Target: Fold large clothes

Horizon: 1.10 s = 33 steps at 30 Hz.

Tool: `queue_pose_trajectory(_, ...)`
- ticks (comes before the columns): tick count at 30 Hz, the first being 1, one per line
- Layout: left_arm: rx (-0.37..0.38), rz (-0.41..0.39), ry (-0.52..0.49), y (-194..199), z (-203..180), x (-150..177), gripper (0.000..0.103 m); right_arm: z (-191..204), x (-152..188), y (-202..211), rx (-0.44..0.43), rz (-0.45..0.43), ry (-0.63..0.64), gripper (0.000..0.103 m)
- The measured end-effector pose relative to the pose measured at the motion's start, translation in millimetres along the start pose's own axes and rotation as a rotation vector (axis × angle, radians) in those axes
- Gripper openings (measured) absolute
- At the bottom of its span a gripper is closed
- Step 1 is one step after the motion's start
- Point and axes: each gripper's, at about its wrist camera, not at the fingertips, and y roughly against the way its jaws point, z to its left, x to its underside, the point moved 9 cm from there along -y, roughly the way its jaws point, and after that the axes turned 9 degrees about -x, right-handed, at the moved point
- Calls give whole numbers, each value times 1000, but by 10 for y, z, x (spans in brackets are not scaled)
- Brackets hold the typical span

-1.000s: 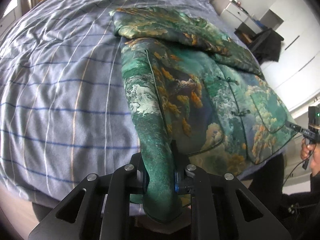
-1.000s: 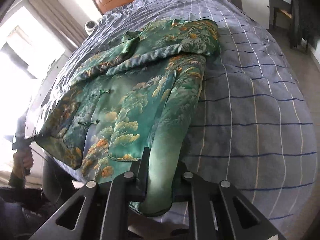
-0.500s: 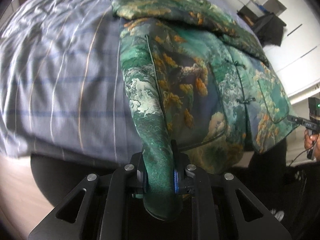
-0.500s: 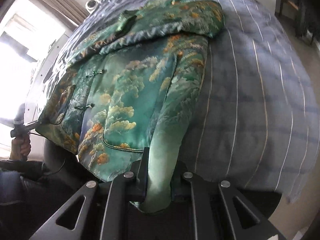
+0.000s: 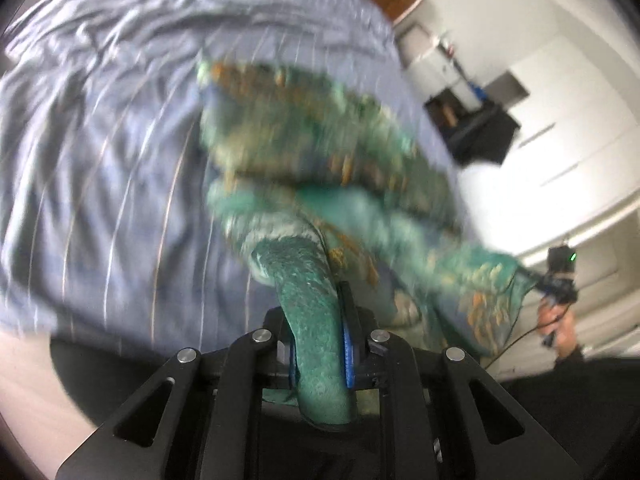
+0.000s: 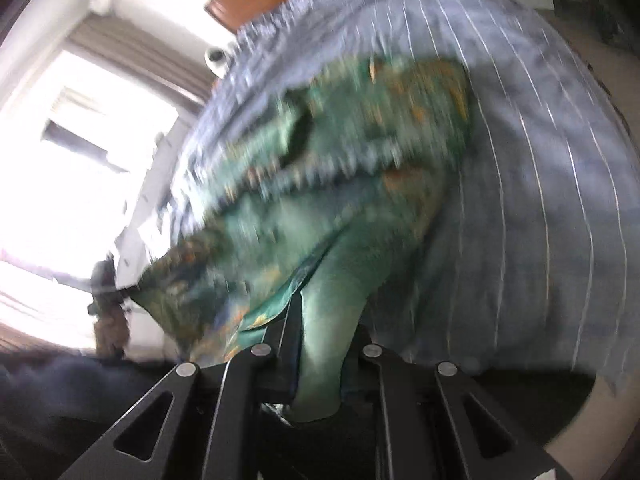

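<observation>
A green patterned jacket [image 5: 320, 184] lies on a striped bed [image 5: 100, 160], its hem lifted off the bed's near edge by two handheld grippers. The left gripper [image 5: 318, 344] is pressed nearly closed, pinching a bunched fold of the jacket's corner between its blue-edged pads [image 5: 347, 356]. The right gripper [image 6: 320, 344] is clamped tight on the opposite hem corner, cloth hanging through below its fingers. In the left view the right gripper appears at the far right, held in a hand [image 5: 560, 320], the hem stretched between the two. Both frames are motion-blurred.
</observation>
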Motion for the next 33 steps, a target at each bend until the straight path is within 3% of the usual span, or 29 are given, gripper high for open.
queue_pose_trajectory(3, -37, -34, -25, -210, -111, -537, 14, 13, -512, -170, 7, -43, 43, 13)
queue_pose_trajectory(6, -58, -26, 13, -555, -120, -951, 14, -103, -1029, -380, 15, -69, 50, 13)
queue_pose_trajectory(9, -107, -7, 71, -934, -14, -1246, 15, -415, -1581, -641, 6, -126, -48, 13)
queue_pose_trajectory(14, -172, 31, 145, -1487, 241, -1477, 25, -1053, -1968, -1057, 12, -202, -248, 13)
queue_pose_trajectory(18, -125, 71, 227, -1624, 372, -1493, 30, -1459, -2066, -1297, -31, -252, -400, 15)
queue_pose_trajectory(19, -100, 81, 250, -1605, 370, -1502, 33, -1483, -2073, -1324, -41, -254, -419, 18)
queue_pose_trajectory(21, -17, 89, 287, -1481, 342, -1517, 51, -1480, -2113, -1342, -99, -264, -465, 31)
queue_pose_trajectory(22, 47, 81, 310, -1367, 324, -1541, 56, -1460, -2141, -1329, -134, -271, -477, 46)
queue_pose_trajectory(23, 94, 65, 337, -1269, 309, -1577, 70, -1416, -2184, -1295, -181, -281, -491, 64)
queue_pose_trajectory(24, 126, 43, 368, -1165, 336, -1607, 86, -1378, -2219, -1251, -210, -294, -496, 75)
queue_pose_trajectory(25, 145, 21, 392, -1076, 372, -1630, 90, -1319, -2285, -1178, -237, -319, -489, 88)
queue_pose_trajectory(27, 179, -14, 425, -931, 454, -1677, 92, -1231, -2408, -1013, -228, -372, -453, 90)
queue_pose_trajectory(29, 165, -14, 395, -859, 507, -1633, 93, -1181, -2517, -875, -212, -408, -412, 90)
queue_pose_trajectory(31, 73, 18, 264, -877, 515, -1512, 95, -1108, -2549, -810, -141, -406, -336, 90)
queue_pose_trajectory(33, -27, 81, 135, -1005, 497, -1331, 96, -1018, -2494, -878, -4, -329, -224, 90)
